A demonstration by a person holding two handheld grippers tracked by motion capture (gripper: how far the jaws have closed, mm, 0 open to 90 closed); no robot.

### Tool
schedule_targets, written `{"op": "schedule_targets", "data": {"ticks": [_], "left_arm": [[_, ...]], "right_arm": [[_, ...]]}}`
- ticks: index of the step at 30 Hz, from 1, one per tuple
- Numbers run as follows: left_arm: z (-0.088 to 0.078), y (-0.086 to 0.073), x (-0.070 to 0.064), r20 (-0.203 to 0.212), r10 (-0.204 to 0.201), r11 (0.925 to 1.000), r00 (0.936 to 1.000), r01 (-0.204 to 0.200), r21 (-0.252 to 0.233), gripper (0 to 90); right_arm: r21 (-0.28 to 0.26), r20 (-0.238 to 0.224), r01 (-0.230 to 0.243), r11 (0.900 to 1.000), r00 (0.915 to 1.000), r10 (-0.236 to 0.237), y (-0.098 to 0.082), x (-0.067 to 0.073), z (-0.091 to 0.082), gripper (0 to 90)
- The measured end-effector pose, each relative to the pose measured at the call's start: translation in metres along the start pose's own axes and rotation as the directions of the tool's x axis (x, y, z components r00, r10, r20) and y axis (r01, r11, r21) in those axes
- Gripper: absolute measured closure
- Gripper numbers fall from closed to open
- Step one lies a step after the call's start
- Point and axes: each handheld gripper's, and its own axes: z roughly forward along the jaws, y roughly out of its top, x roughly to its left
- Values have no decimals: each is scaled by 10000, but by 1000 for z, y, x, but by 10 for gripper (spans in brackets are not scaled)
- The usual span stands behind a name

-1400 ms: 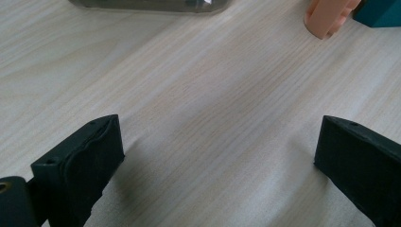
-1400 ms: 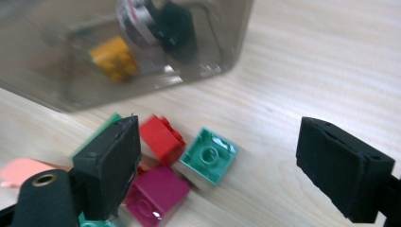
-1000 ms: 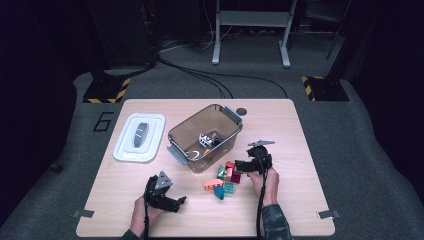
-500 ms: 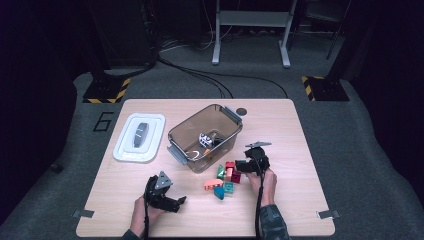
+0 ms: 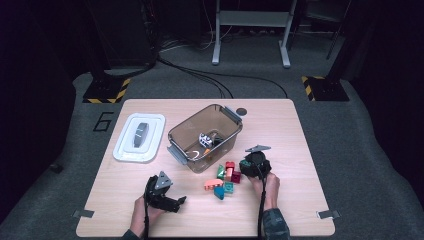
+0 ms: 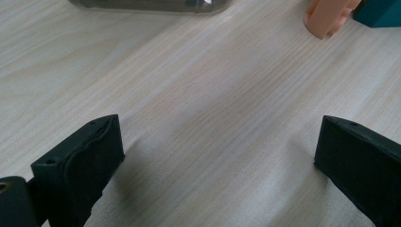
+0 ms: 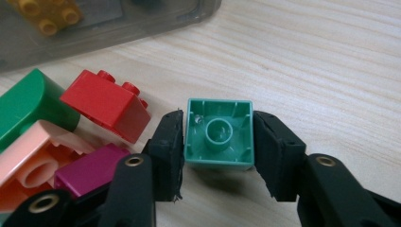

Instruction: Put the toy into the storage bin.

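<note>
A small green brick [image 7: 218,135] lies upside down on the table, hollow side up. My right gripper [image 7: 218,137] has just been closing and its pads press on the brick's two sides. In the high view that right gripper [image 5: 245,167] sits at the right edge of a pile of coloured bricks [image 5: 224,181]. A red brick [image 7: 104,101], a magenta one [image 7: 90,170], a peach one [image 7: 33,161] and a rounded dark green one [image 7: 28,101] lie just left of the jaws. My left gripper [image 5: 179,201] rests near the table's front with its jaws wide apart over bare wood [image 6: 217,156].
A clear brown bin [image 5: 192,117] with a few pieces inside stands behind the pile. Its white lid [image 5: 140,136] lies to the left. A peach brick [image 6: 326,16] and a teal one [image 6: 378,12] lie ahead of the left gripper.
The right gripper has edged slightly toward the brick pile. The left gripper and hand have stayed where they were.
</note>
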Motion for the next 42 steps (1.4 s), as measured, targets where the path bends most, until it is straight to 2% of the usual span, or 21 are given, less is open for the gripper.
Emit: {"op": "schedule_targets", "data": {"ticks": [4,5,8,13,21,28,32,33,34,35,36,42], "left_arm": [[0,0,0,27,-56,10000,10000,56,-9,19],[0,0,0,28,-53,10000,10000,53,-9,19],[0,0,0,41,-24,10000,10000,24,47,19],[0,0,0,5,-32,10000,10000,32,1,19],[-1,0,0,38,-14,10000,10000,13,88,19],[0,0,0,36,-18,10000,10000,18,61,19],[0,0,0,14,-26,10000,10000,26,20,19],[0,0,0,28,-22,10000,10000,22,48,19],[0,0,0,22,-23,10000,10000,23,44,19],[0,0,0,-1,-30,10000,10000,30,-5,19],[0,0,0,2,-32,10000,10000,32,0,19],[0,0,0,-1,-30,10000,10000,30,-2,19]], "right_arm": [[-76,-43,134,9999,9999,-134,0,-1,0,582],[31,-85,48,10000,10000,-48,0,-1,0,583],[-152,-121,58,9999,9999,-60,1,-3,-2,584],[-275,-161,14,9996,9999,-18,4,-5,-10,584],[-536,-544,-117,9985,9985,88,10,-9,-22,585],[-721,-661,-70,9974,9978,23,17,-10,-32,585],[-878,-657,183,9960,9975,-241,21,-11,-37,585],[-868,-645,56,9962,9979,-112,23,-10,-38,585],[-878,-686,172,9960,9974,-232,23,-11,-40,585],[-906,-670,1,9959,9977,-62,25,-10,-41,585],[-948,-667,246,9952,9973,-310,25,-12,-41,585],[-1087,-791,106,9940,9967,-193,33,-11,-49,585]]}}
